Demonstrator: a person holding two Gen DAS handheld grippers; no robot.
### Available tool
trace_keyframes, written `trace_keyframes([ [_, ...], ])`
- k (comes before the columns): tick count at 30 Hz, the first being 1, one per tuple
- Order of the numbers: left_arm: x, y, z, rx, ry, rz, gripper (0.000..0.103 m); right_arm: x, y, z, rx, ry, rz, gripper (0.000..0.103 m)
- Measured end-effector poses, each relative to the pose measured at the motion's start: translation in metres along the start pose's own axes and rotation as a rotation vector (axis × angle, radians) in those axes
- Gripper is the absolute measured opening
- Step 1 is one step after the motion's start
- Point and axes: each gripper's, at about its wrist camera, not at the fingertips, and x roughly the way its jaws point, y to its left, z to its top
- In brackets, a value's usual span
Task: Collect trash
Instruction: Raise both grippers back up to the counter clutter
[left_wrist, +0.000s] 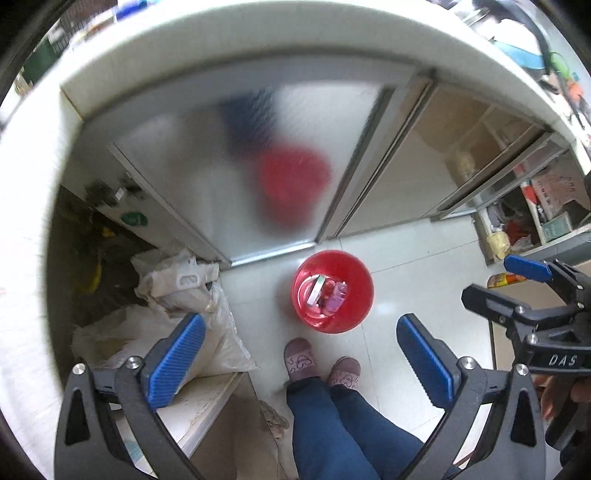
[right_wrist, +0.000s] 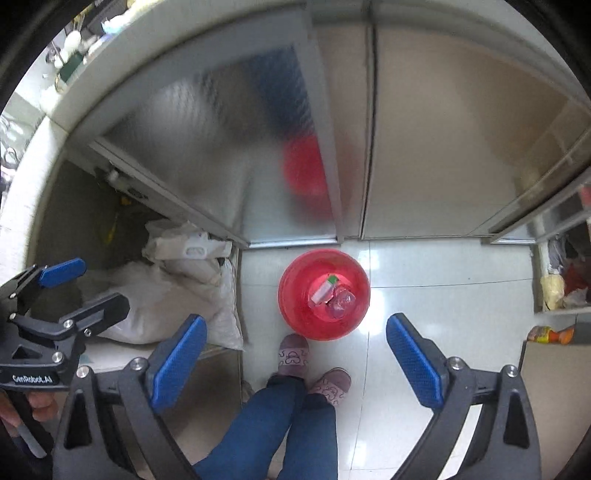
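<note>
Your left claw (left_wrist: 301, 363) stands wide, nothing between its blue pads, and it points steeply down at the white tiled floor (left_wrist: 406, 280). Your right claw (right_wrist: 295, 360) is spread just as wide and is also empty. Below both sits the red bucket (right_wrist: 295, 314), on the floor just beyond your slippers (right_wrist: 293, 356) and just in front of the frosted cabinet door (right_wrist: 229, 155). The trash lies at the bucket's bottom: a white box with a green end (right_wrist: 324, 290) and a purplish plastic piece (right_wrist: 343, 302) beside it, touching. White sacks (right_wrist: 177, 291) slump to the left of the bucket, near the open cabinet. An orange packet (right_wrist: 550, 334) rests on a surface at the right edge.
</note>
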Motion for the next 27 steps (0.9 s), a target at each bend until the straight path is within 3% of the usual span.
trace_keyframes([
  [6,-0.08,-0.014,0.003,0.025,-0.075,-0.017,0.103,-0.075,0.016,0.005,-0.064,-0.095,-0.017,0.098],
  [11,-0.129,-0.016,0.008,0.02,-0.137,-0.001,0.103,-0.133,0.025,0.008,-0.121,-0.221,-0.011,0.098],
  [15,-0.162,-0.011,0.017,-0.001,-0.187,-0.005,0.103,-0.171,0.031,0.016,-0.148,-0.262,-0.007,0.099],
  [19,-0.196,-0.01,0.03,-0.005,-0.256,0.038,0.103,-0.194,0.036,0.029,-0.115,-0.292,0.043,0.1],
  [23,-0.223,-0.003,0.044,-0.016,-0.297,0.014,0.103,-0.213,0.051,0.047,-0.157,-0.32,0.022,0.1],
  [27,-0.231,0.007,0.061,-0.036,-0.323,0.047,0.103,-0.221,0.069,0.068,-0.206,-0.337,0.029,0.1],
])
